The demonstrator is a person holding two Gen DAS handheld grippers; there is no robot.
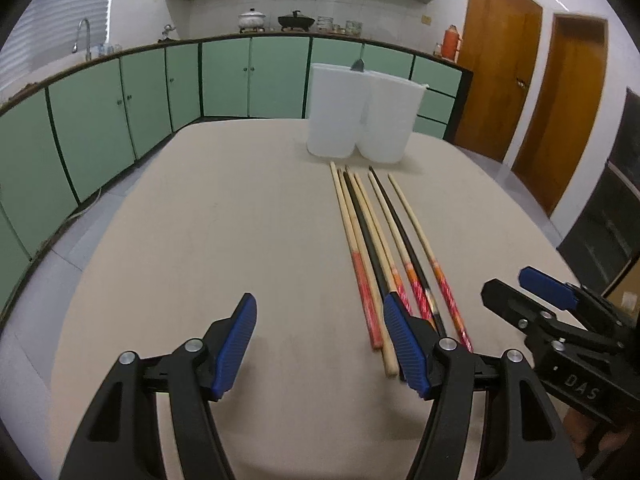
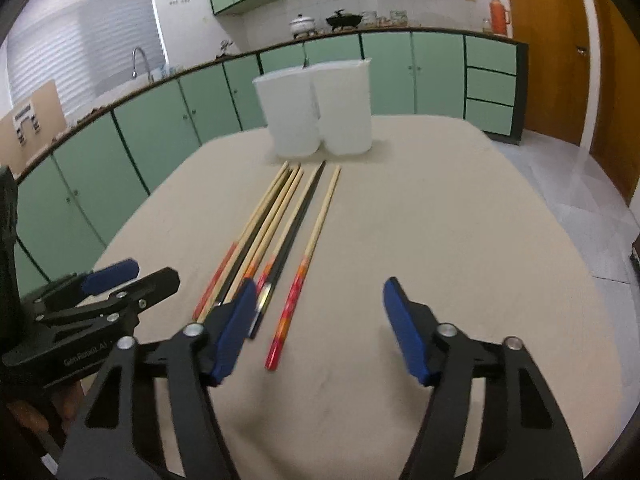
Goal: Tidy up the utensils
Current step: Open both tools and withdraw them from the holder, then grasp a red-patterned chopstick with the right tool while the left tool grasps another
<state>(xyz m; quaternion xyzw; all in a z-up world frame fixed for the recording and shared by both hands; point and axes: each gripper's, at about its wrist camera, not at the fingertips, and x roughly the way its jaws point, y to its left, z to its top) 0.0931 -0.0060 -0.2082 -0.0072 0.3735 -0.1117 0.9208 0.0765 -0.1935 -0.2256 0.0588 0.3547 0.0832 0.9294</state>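
Observation:
Several chopsticks (image 1: 384, 240) lie side by side on the beige table (image 1: 200, 240), most of pale wood with red-orange handles, two black; they also show in the right wrist view (image 2: 280, 232). Two white plastic containers (image 1: 364, 112) stand upright behind their tips, also seen from the right wrist (image 2: 316, 108). My left gripper (image 1: 320, 344) is open and empty, its right finger over the chopstick handles. My right gripper (image 2: 320, 328) is open and empty, just right of the handles; one red-handled chopstick (image 2: 298, 280) lies between its fingers. Each gripper shows in the other's view, the right one (image 1: 532, 292) and the left one (image 2: 132, 276).
Green kitchen cabinets (image 1: 120, 112) with a counter, sink tap and pots run behind the table. Wooden doors (image 1: 560, 100) stand at the right. The table's left half (image 1: 180, 260) and right half (image 2: 460, 220) are bare cloth.

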